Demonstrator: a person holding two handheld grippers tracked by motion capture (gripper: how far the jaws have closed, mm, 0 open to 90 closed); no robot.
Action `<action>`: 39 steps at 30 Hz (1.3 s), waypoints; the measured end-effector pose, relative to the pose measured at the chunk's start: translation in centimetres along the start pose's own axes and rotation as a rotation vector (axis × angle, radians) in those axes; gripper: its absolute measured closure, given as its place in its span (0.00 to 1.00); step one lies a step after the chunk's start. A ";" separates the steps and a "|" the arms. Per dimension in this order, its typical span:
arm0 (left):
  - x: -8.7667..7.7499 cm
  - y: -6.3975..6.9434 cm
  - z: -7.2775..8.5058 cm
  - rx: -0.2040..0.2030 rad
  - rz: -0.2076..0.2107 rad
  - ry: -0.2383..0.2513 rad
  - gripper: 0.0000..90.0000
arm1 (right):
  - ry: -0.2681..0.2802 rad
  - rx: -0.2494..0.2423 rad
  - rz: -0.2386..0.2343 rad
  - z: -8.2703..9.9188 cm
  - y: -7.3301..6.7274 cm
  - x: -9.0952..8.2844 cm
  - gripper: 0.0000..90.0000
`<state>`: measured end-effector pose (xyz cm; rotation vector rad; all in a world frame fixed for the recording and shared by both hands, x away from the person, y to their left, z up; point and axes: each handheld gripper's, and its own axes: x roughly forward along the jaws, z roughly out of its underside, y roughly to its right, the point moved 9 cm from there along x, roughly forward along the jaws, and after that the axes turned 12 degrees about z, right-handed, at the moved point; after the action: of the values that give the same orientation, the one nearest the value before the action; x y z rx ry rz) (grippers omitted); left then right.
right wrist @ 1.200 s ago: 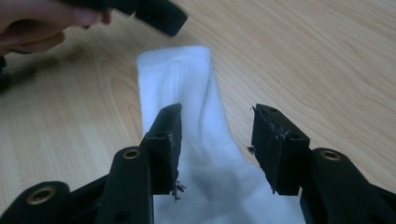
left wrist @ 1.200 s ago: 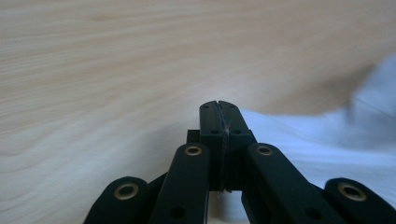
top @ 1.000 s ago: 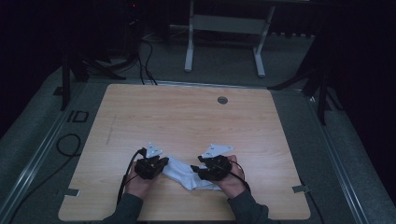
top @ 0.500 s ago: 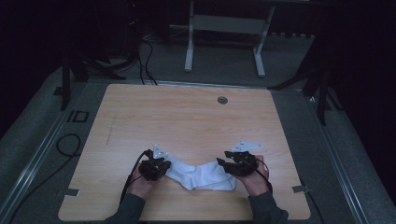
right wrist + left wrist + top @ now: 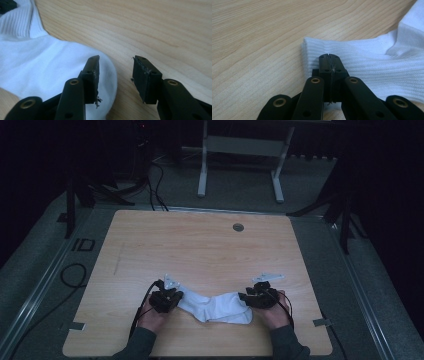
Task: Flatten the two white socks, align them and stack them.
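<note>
Dark floor surrounded the wooden table (image 5: 200,250), with cables trailing across it at the left and a grey metal stand (image 5: 240,160) beyond the far edge. Near that far edge the tabletop had a small round grommet (image 5: 238,227).

You kept a white sock (image 5: 215,306) lying flat near your edge of the table, between your two hands, its ribbed cuff toward your left and its rounded toe toward your right.

Your left gripper (image 5: 167,298) was at the cuff end. In the left gripper view its jaws were pressed together on the ribbed cuff (image 5: 362,65), with the fabric pinched between the tips and the rest of the sock spreading off to the right of that view.

Your right gripper (image 5: 257,297) sat just beside the toe end. In the right gripper view its jaws stood apart; one jaw was over the sock's toe (image 5: 110,72), the other over bare wood, and nothing was held between them.

Your sleeves (image 5: 135,345) came in from the bottom of the high view.
</note>
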<state>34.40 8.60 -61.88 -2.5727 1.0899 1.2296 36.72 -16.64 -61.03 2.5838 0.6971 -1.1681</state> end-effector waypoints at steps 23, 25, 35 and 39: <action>-0.1 -0.1 0.1 -0.009 0.019 0.001 1.00 | 0.084 -0.029 0.007 -1.1 -0.8 -4.6 0.97; -0.1 -0.1 0.1 -0.010 0.018 0.001 1.00 | 0.093 -0.027 0.007 -1.2 -0.8 -5.3 0.97; -0.1 -0.1 0.1 -0.009 0.018 0.001 1.00 | 0.100 -0.017 0.008 -0.7 -0.7 -7.2 0.97; -0.1 -0.1 0.1 -0.011 0.019 0.001 1.00 | 0.054 -0.025 -0.013 0.2 -1.1 -6.9 0.97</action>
<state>34.35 8.76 -61.90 -2.5769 1.1141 1.2418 32.03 -18.04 -55.97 2.6020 0.7356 -1.0903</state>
